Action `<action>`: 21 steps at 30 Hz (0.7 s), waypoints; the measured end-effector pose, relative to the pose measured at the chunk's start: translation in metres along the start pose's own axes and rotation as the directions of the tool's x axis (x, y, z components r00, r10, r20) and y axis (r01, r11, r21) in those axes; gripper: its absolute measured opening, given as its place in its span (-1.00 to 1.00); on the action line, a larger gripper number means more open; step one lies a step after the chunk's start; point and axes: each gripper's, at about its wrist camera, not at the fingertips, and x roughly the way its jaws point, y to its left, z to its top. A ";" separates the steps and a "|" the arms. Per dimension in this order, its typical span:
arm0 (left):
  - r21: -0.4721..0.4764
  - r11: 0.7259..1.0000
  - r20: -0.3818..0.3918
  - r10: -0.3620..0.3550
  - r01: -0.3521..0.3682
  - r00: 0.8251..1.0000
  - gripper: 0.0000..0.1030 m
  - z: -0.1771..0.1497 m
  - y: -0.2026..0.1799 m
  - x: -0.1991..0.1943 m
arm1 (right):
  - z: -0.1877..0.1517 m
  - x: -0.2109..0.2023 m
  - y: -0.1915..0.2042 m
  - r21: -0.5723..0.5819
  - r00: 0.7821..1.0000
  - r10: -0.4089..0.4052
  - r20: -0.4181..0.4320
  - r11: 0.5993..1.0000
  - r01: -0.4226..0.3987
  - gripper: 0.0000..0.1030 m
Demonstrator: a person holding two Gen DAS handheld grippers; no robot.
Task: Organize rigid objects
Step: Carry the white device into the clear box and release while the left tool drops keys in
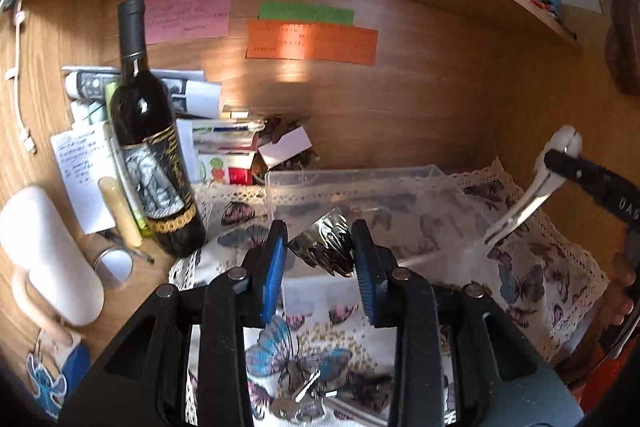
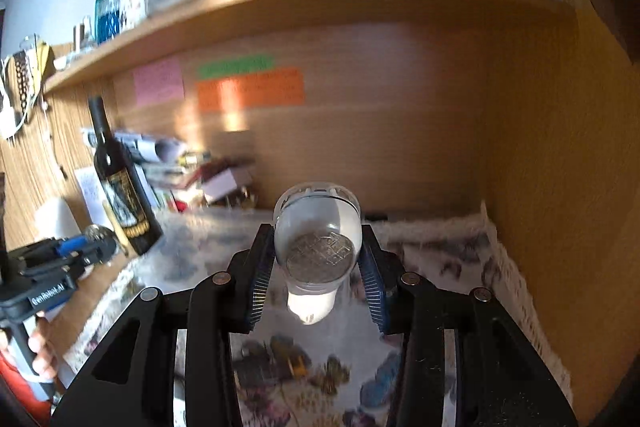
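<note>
While the wine bottle [image 1: 150,143] is standing upright at the left on the tabletop [image 1: 32,163], the left hand-held gripper [image 1: 320,259] is clamping its blue pads on a crumpled gold and black foil piece [image 1: 324,247], just in front of the clear plastic box [image 1: 352,187] on the butterfly cloth [image 1: 532,267]. In the right wrist view its body is showing the word "GenRobot.AI". At the right, the right hand-held gripper [image 2: 318,259] is squeezing a light bulb [image 2: 318,247] above the cloth.
</note>
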 end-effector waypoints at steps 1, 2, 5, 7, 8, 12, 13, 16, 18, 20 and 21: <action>-0.001 1.000 -0.001 0.000 0.000 1.000 -0.36 0.004 0.000 0.003 | 0.006 0.001 0.000 -0.003 1.000 0.003 0.010 1.000 -0.003 -0.26; 0.001 1.000 -0.002 0.001 -0.001 1.000 -0.36 0.006 0.000 0.005 | 0.010 0.003 0.001 -0.009 1.000 0.003 0.020 1.000 -0.003 -0.26; 0.013 1.000 -0.009 0.011 -0.011 1.000 -0.36 0.013 -0.001 0.018 | 0.019 0.013 0.003 -0.028 1.000 0.005 0.028 1.000 -0.005 -0.26; 0.018 1.000 -0.030 0.004 -0.003 1.000 -0.36 0.016 -0.002 0.028 | 0.020 0.027 0.004 -0.045 1.000 0.003 0.011 0.999 -0.003 -0.26; 0.023 1.000 -0.041 0.003 -0.002 0.999 -0.36 0.016 -0.003 0.034 | 0.019 0.032 0.004 -0.052 1.000 0.004 0.001 0.999 -0.004 -0.26; 0.044 0.999 -0.104 0.002 0.002 0.995 -0.36 0.014 -0.005 0.062 | 0.011 0.064 0.013 -0.098 0.998 -0.027 -0.065 0.995 0.021 -0.26; 0.045 0.999 -0.121 -0.001 0.007 0.993 -0.36 0.013 -0.006 0.067 | 0.008 0.072 0.016 -0.117 0.996 -0.043 -0.078 0.993 0.034 -0.26; 0.047 0.999 -0.170 -0.013 0.021 0.985 -0.36 0.009 -0.005 0.085 | 0.001 0.093 0.022 -0.174 0.990 -0.079 -0.116 0.983 0.058 -0.26; 0.041 0.999 -0.199 -0.020 0.029 0.980 -0.36 0.006 -0.004 0.096 | -0.003 0.104 0.026 -0.211 0.986 -0.094 -0.138 0.975 0.064 -0.26; 0.032 0.999 -0.226 -0.032 0.040 0.974 -0.36 0.004 -0.003 0.105 | -0.005 0.114 0.032 -0.249 0.983 -0.099 -0.156 0.967 0.058 -0.26; 0.029 0.999 -0.235 -0.035 0.043 0.971 -0.36 0.003 -0.002 0.109 | -0.006 0.118 0.036 -0.270 0.982 -0.097 -0.165 0.962 0.050 -0.26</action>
